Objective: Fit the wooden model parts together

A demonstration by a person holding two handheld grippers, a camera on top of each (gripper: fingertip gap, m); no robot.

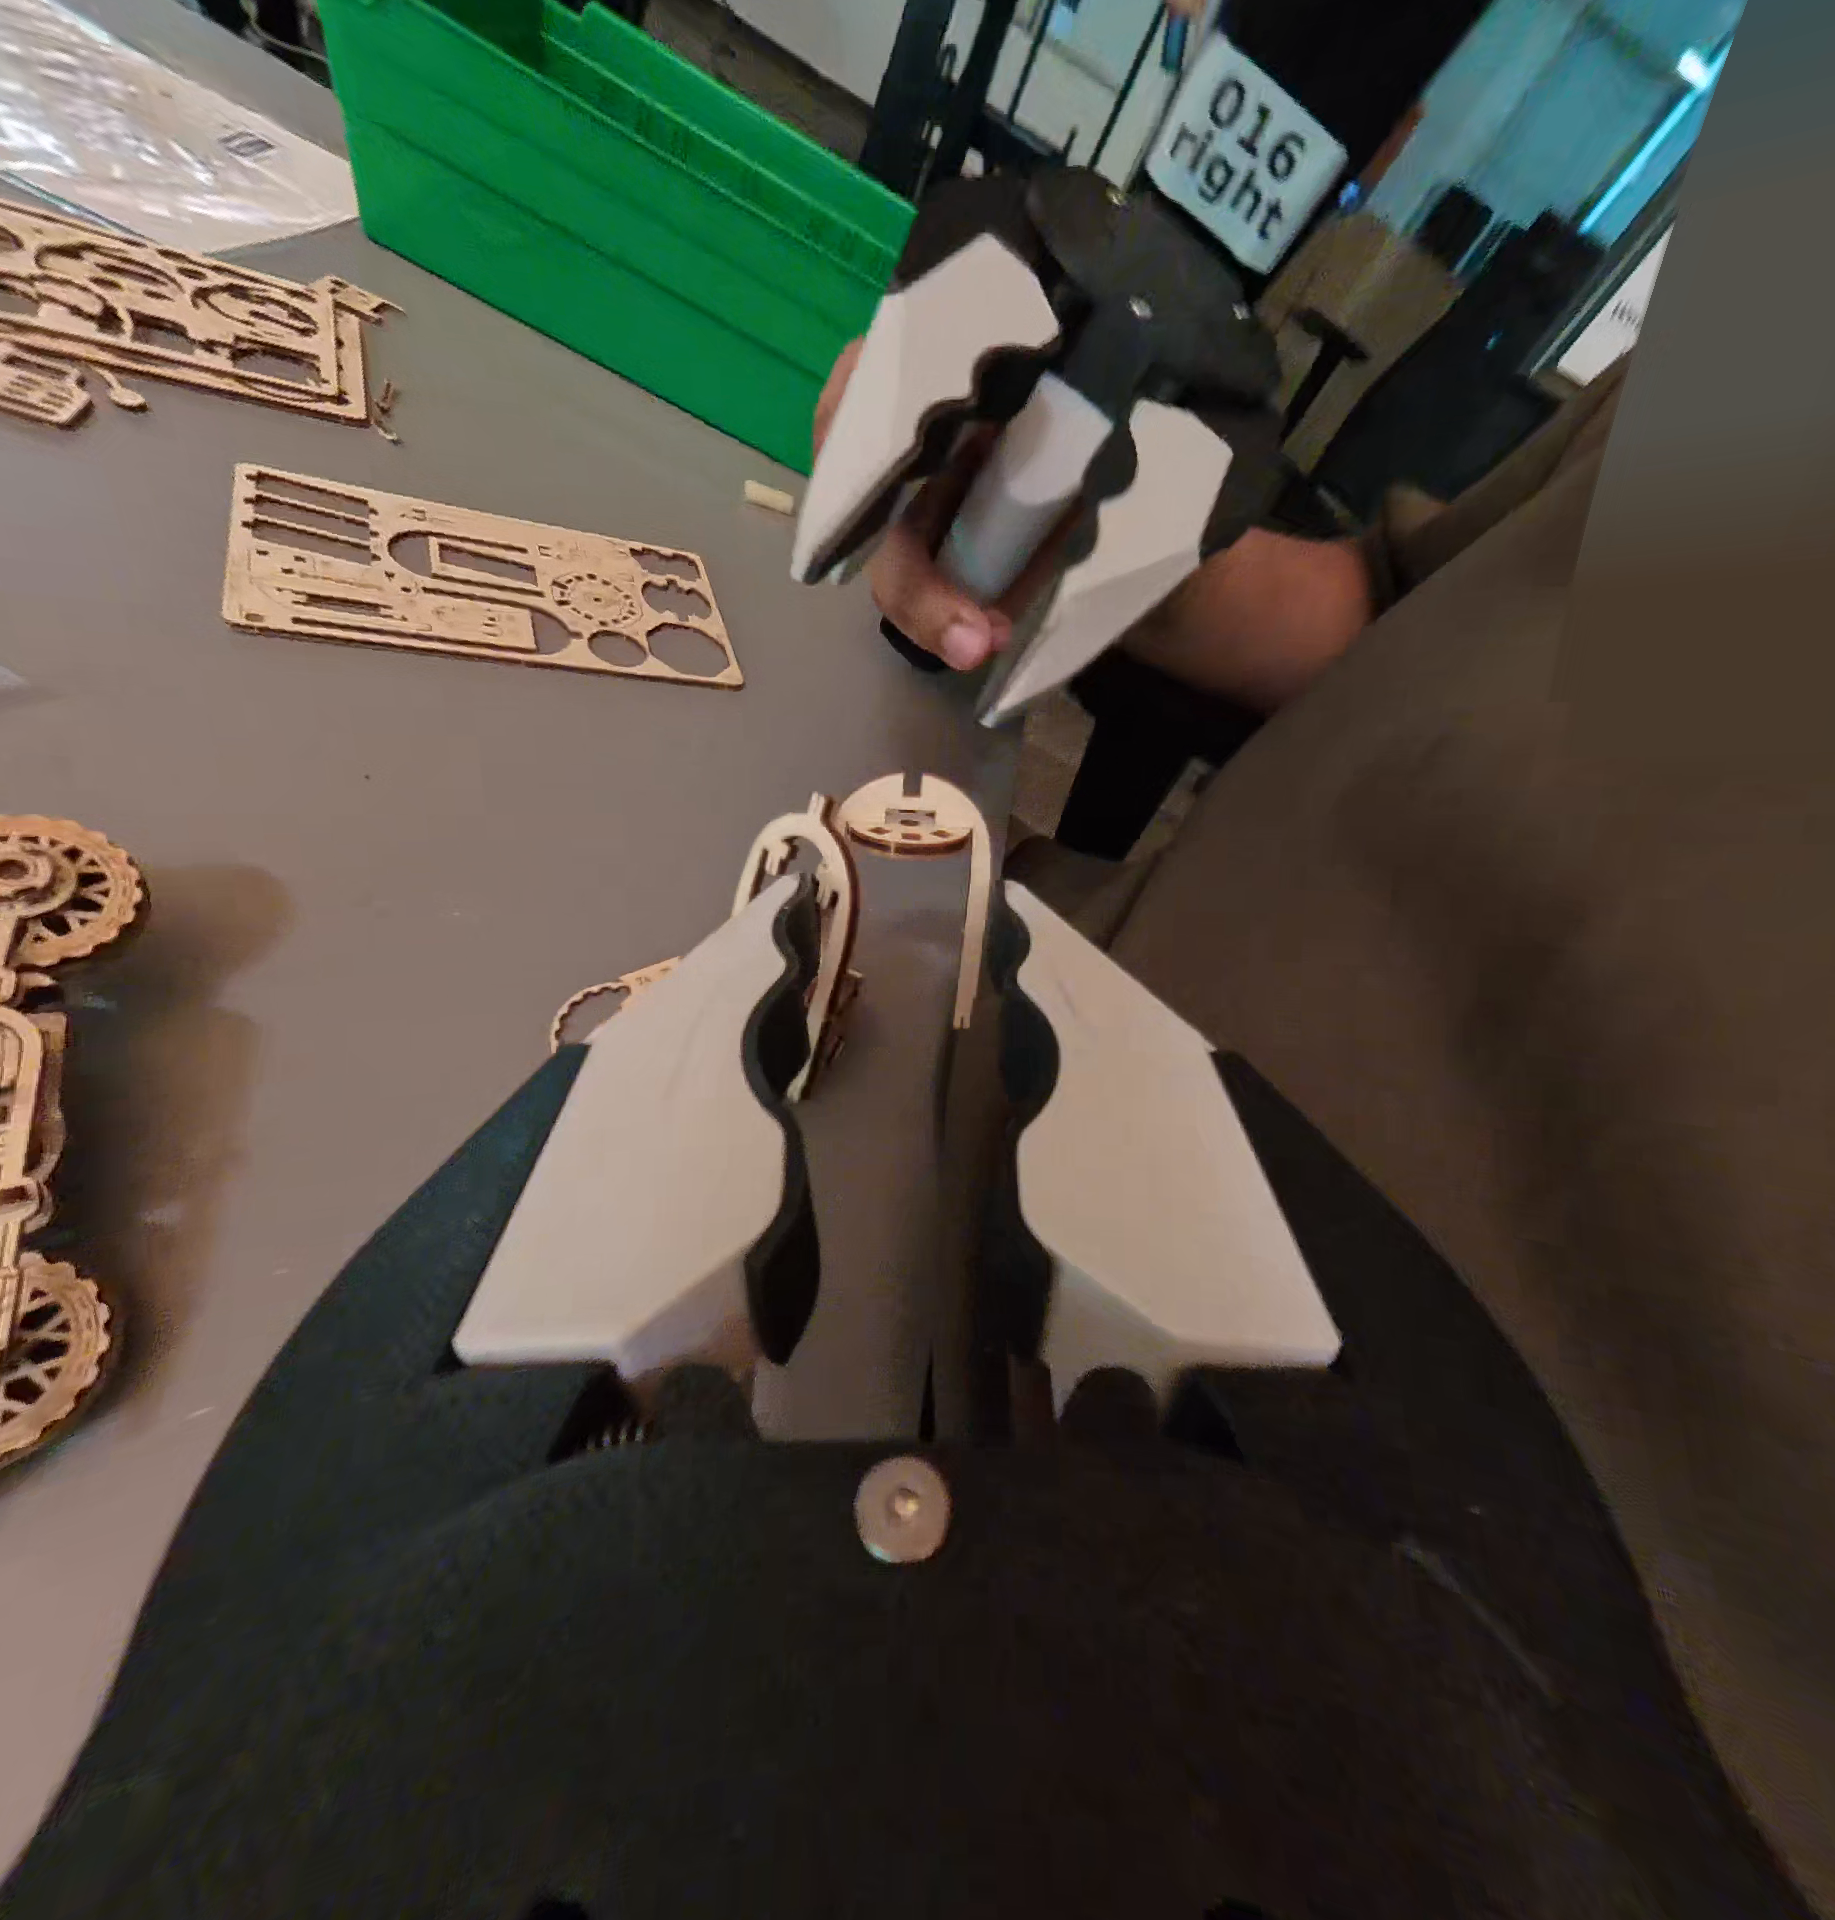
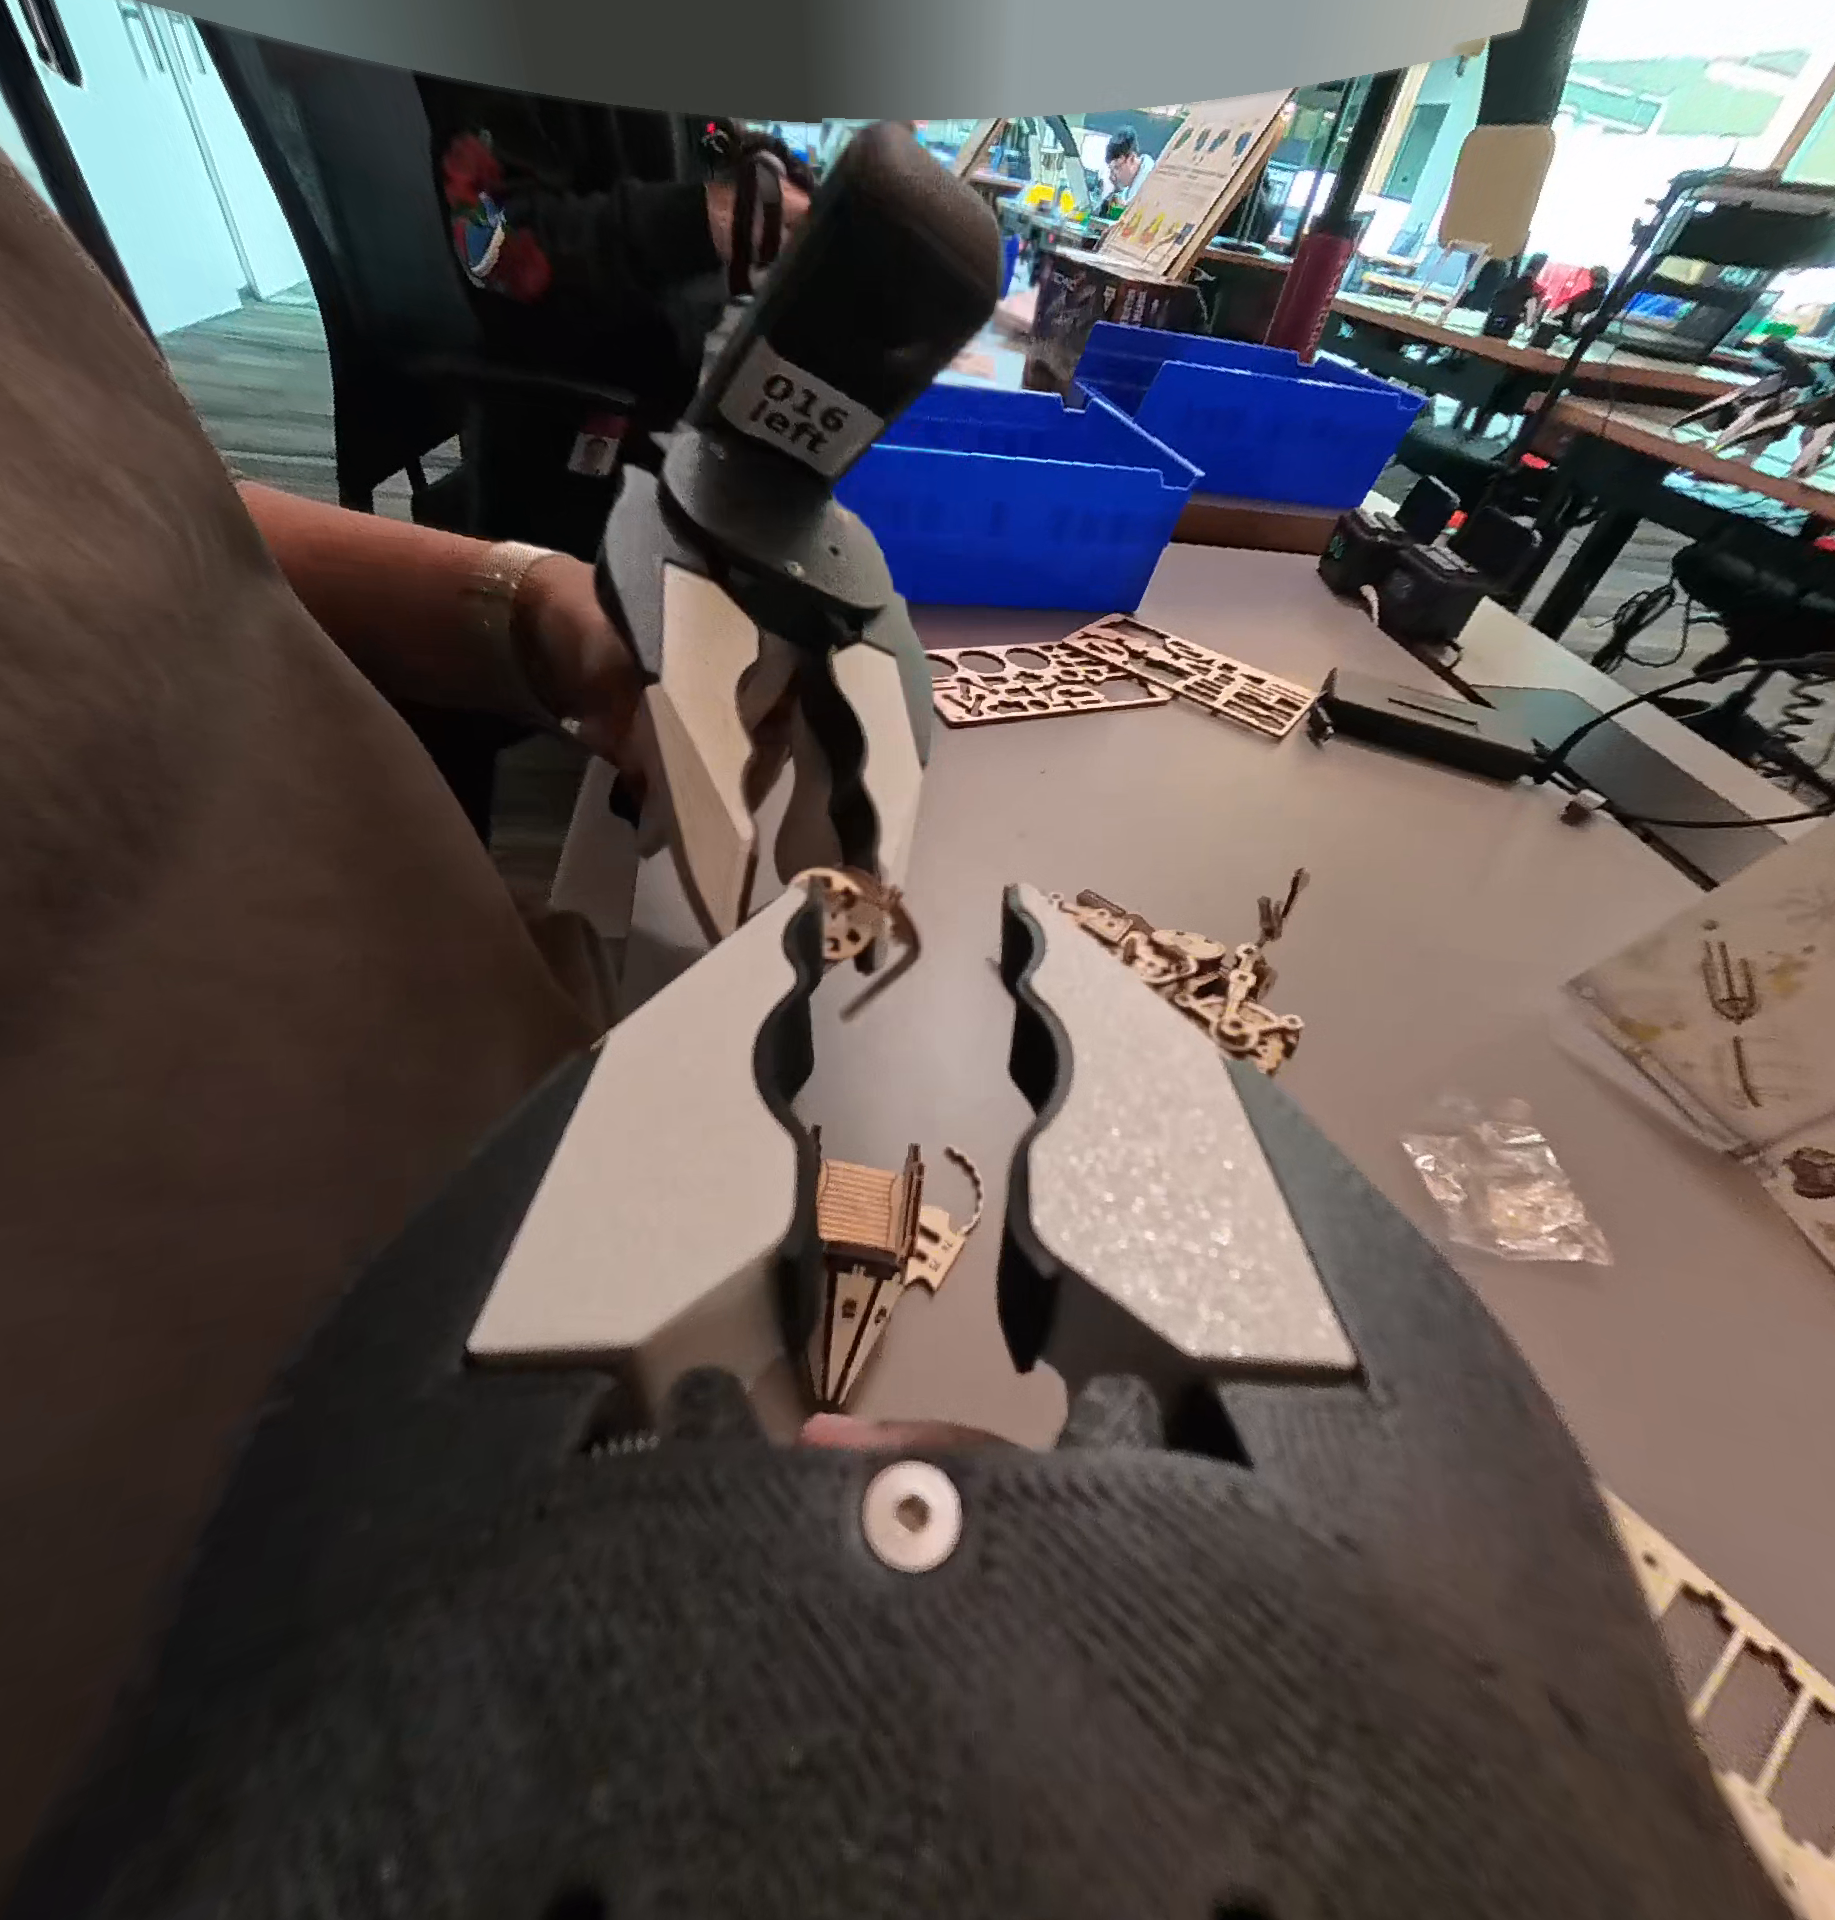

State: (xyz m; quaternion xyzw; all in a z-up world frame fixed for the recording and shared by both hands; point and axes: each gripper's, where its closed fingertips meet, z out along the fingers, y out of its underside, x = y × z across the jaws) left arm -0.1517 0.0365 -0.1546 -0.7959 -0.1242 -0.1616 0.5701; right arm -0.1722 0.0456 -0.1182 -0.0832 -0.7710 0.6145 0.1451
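Left gripper [image 1: 897, 935], foreground: jaws narrowed onto an arched wooden part [image 1: 918, 831], held above the grey tabletop [image 1: 425, 779]. Right gripper [image 2: 908, 940]: jaws parted, nothing between them, tips close to the held part; contact apparently lacking, though the view is blurred. Green bin [image 1: 601, 187] at rear. Punched wooden sheet [image 1: 477, 582] mid-tabletop. Wheeled wooden assembly [image 1: 30, 1143] at left edge.

In the left wrist view a punched sheet [image 1: 477, 577] lies on the counter [image 1: 425, 831] ahead-left of the left tool [image 1: 897, 914], with a bin [image 1: 601, 197] behind it, more sheets [image 1: 154, 301] farther left, and a wheeled model [image 1: 19, 1091] nearer (at the left edge).
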